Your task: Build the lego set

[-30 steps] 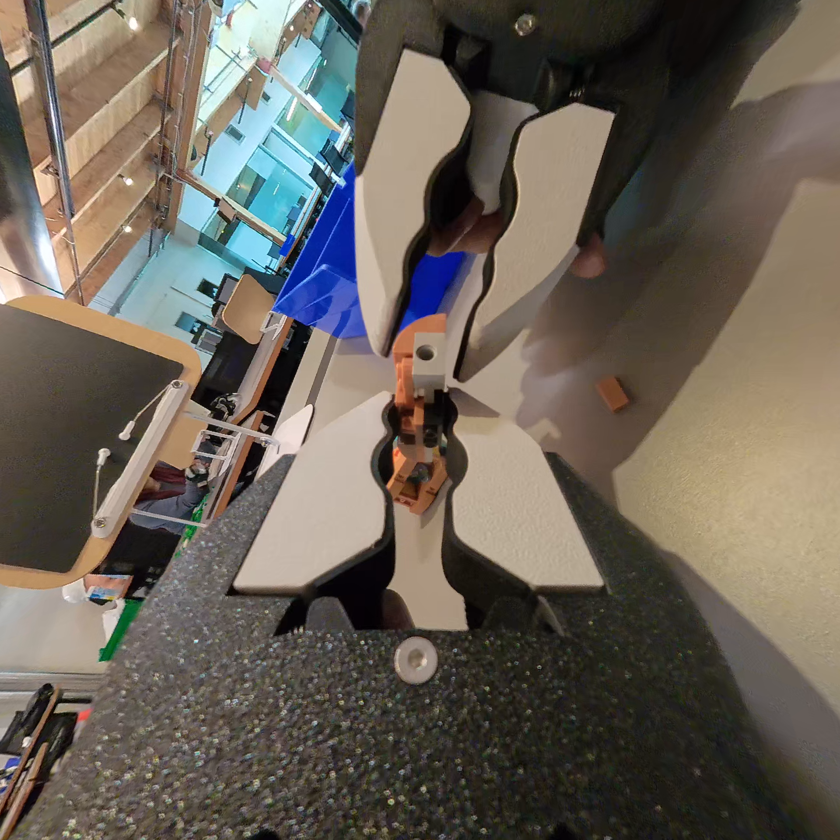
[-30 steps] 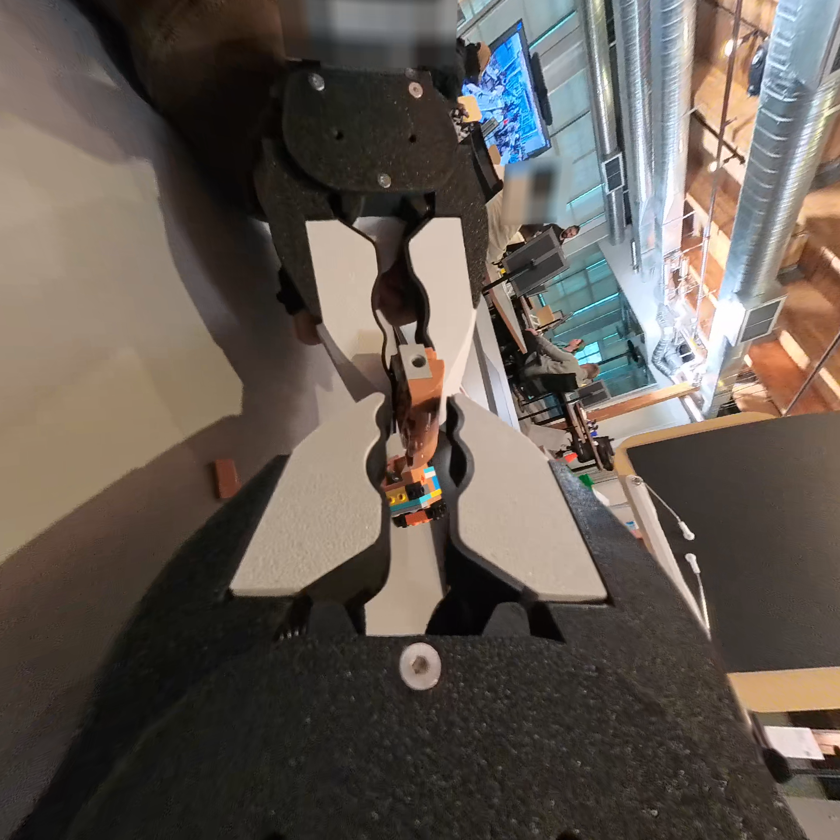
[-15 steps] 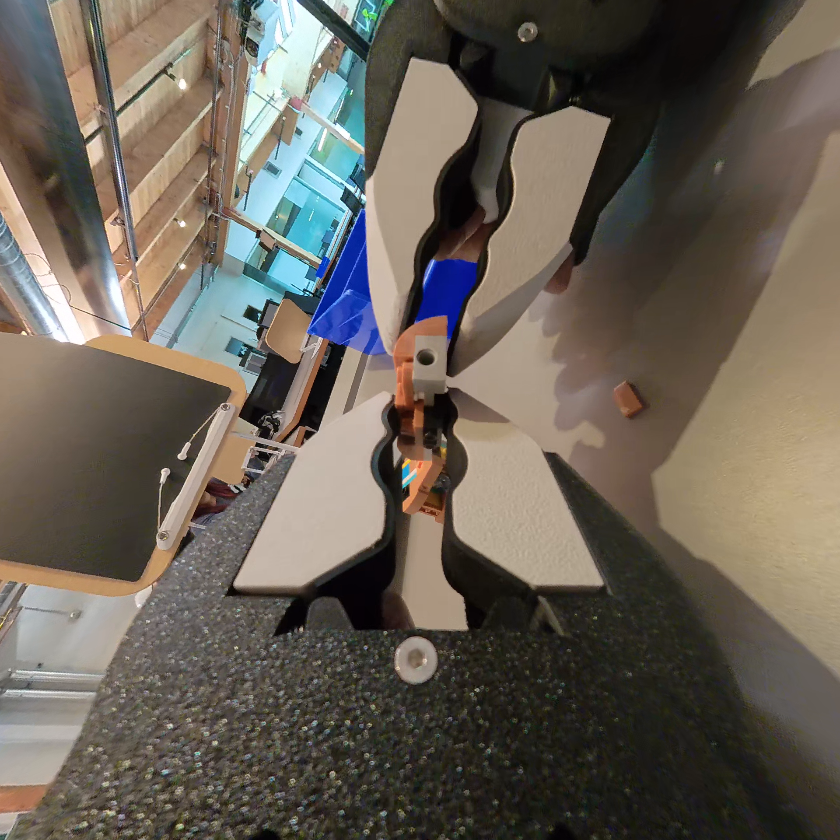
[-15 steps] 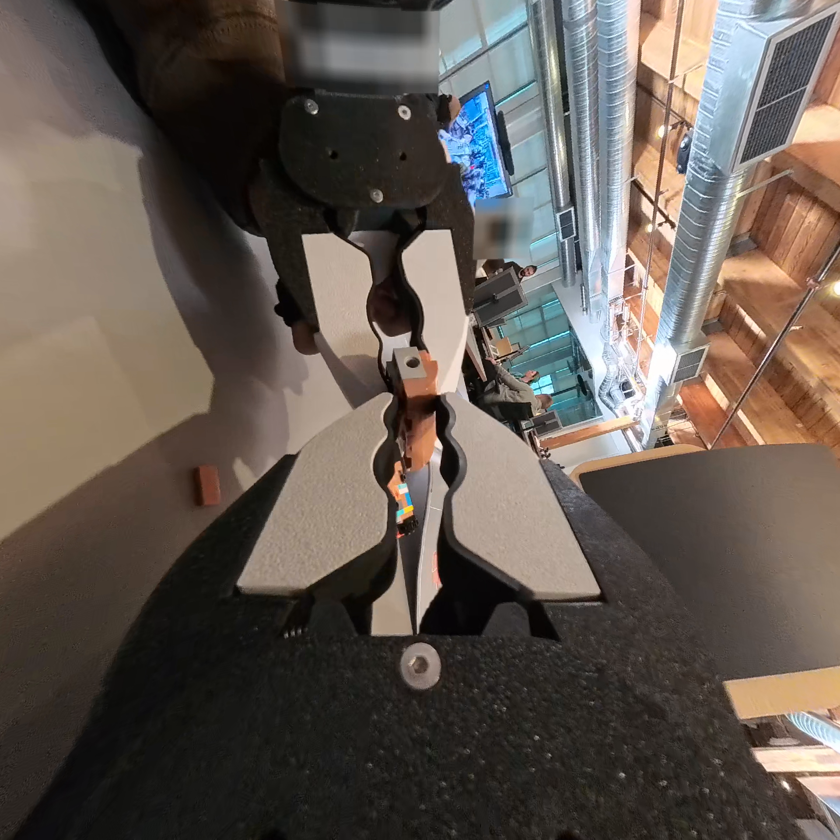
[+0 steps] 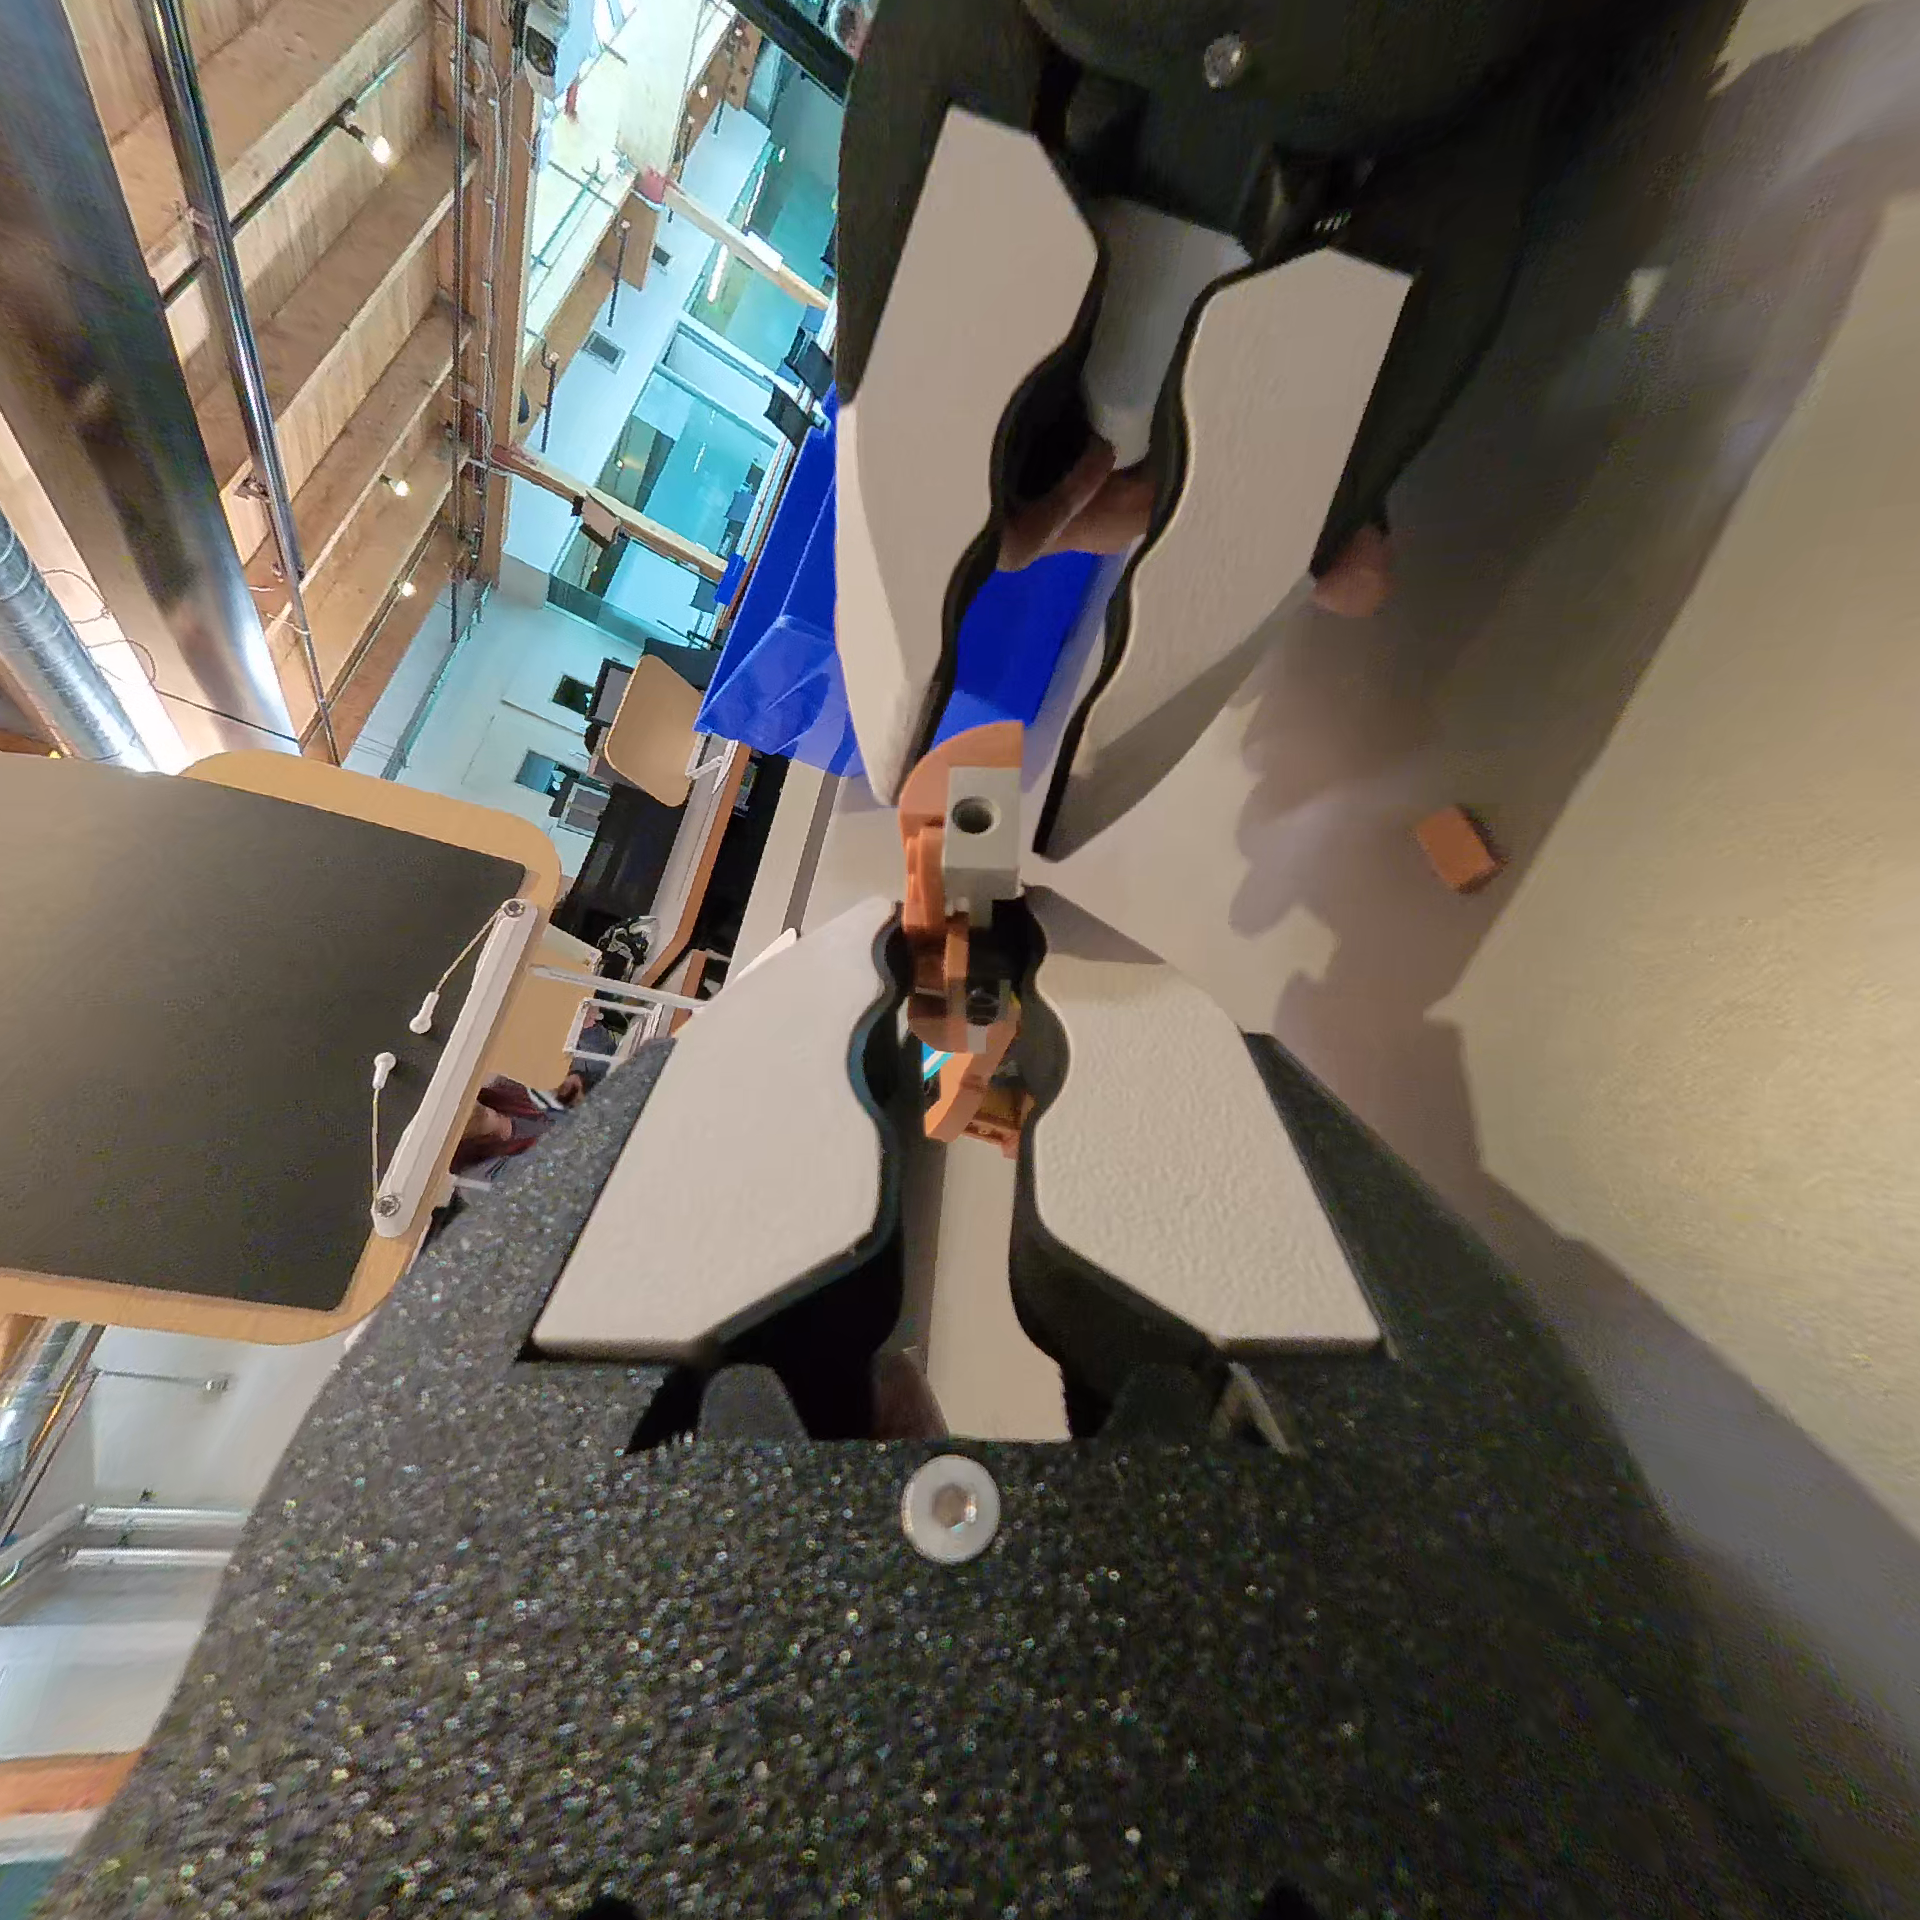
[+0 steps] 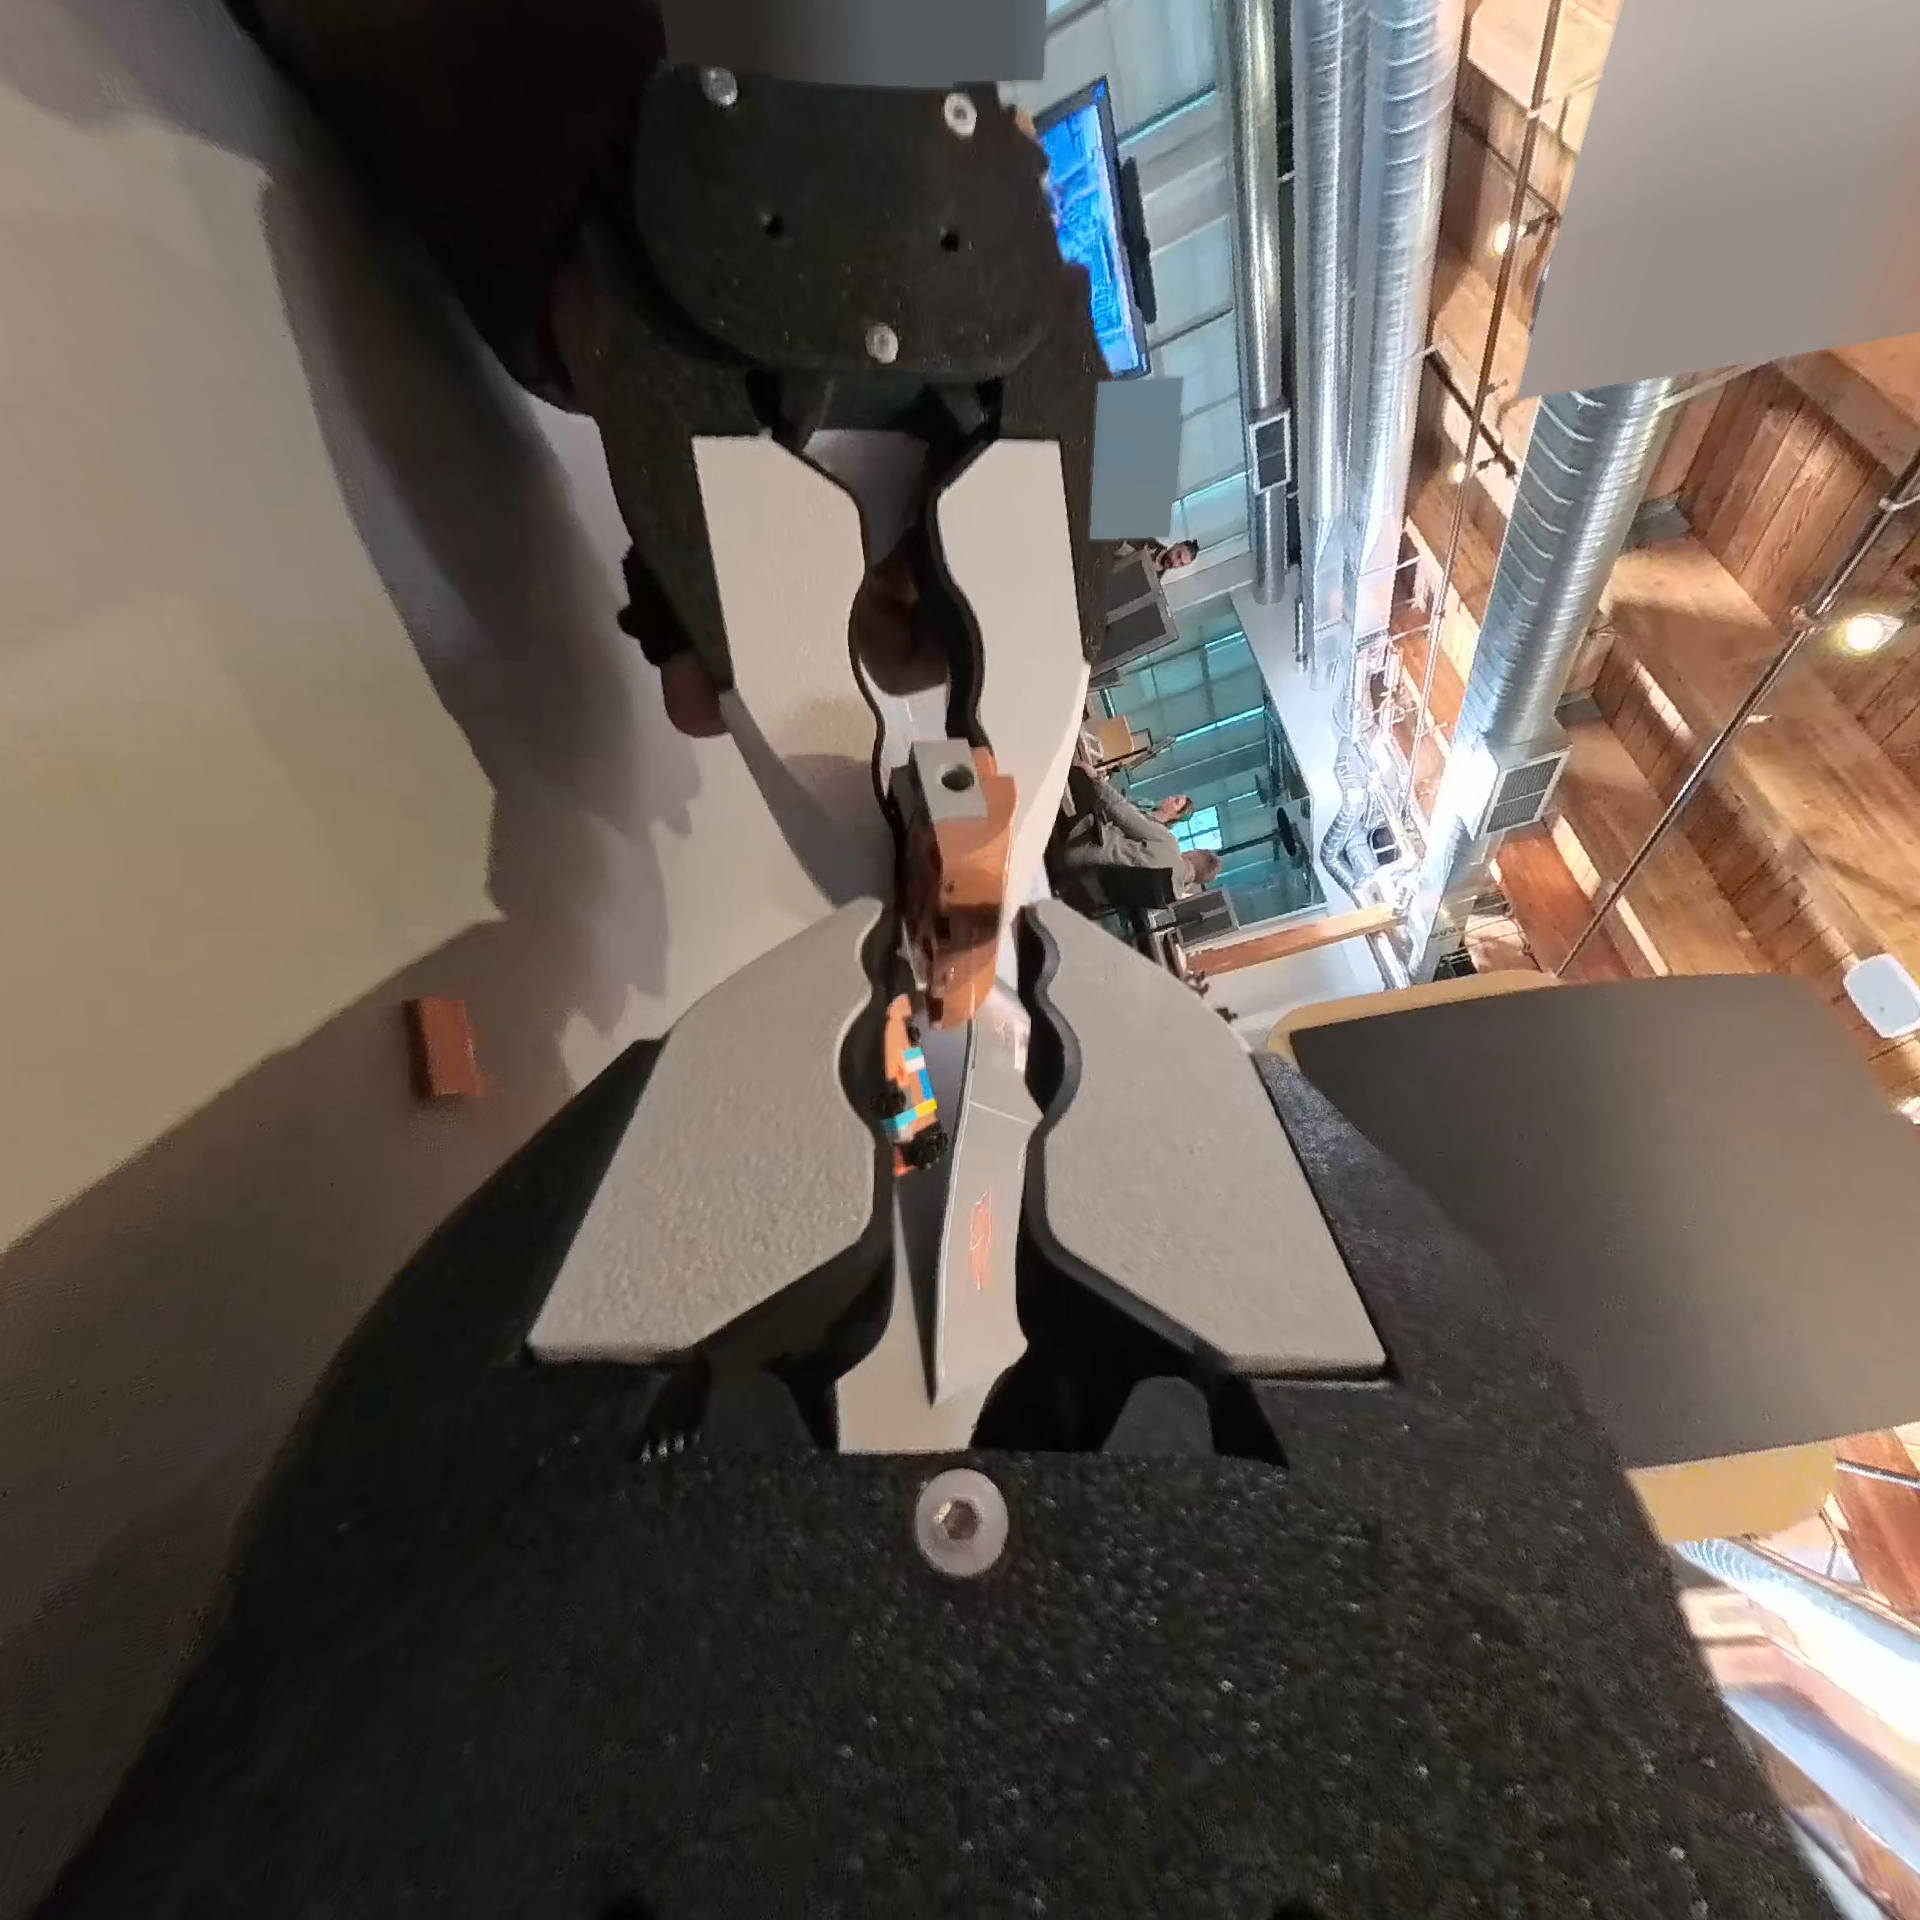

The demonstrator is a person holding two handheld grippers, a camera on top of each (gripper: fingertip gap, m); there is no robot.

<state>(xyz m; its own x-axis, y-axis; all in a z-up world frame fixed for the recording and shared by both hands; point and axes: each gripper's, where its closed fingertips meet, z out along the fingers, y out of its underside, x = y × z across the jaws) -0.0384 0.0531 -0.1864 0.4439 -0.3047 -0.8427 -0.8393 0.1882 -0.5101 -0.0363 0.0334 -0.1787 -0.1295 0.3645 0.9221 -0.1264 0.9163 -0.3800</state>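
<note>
- The lego model (image 5: 961, 935) is the landmark here: a small build of brown-orange bricks with one grey block (image 5: 980, 834) that has a round hole, held in the air above the pale table (image 5: 1714, 935).
- The left gripper (image 5: 961, 920) comes to the model from the near side in the left wrist view. Its two white fingers (image 5: 769, 1101) stand narrow, and the lower part of the model sits between their tips; they seem to press on it, but the contact is partly hidden.
- The right gripper (image 6: 951, 925) meets the model from the opposite side. In the right wrist view its jaws are narrow around the model, with a thin gap visible on the right of it, so I cannot tell if the grip is firm.
- In that view, the end of the model with blue, yellow and black small parts (image 6: 912, 1101) lies deeper between the right fingers (image 6: 748, 1122).
- The tips of both grippers almost touch each other at the model.
- A loose brown brick (image 5: 1458, 848) lies on the table, well apart from the model.
- A blue bin (image 5: 790, 665) stands behind the model, farther on the table.
</note>
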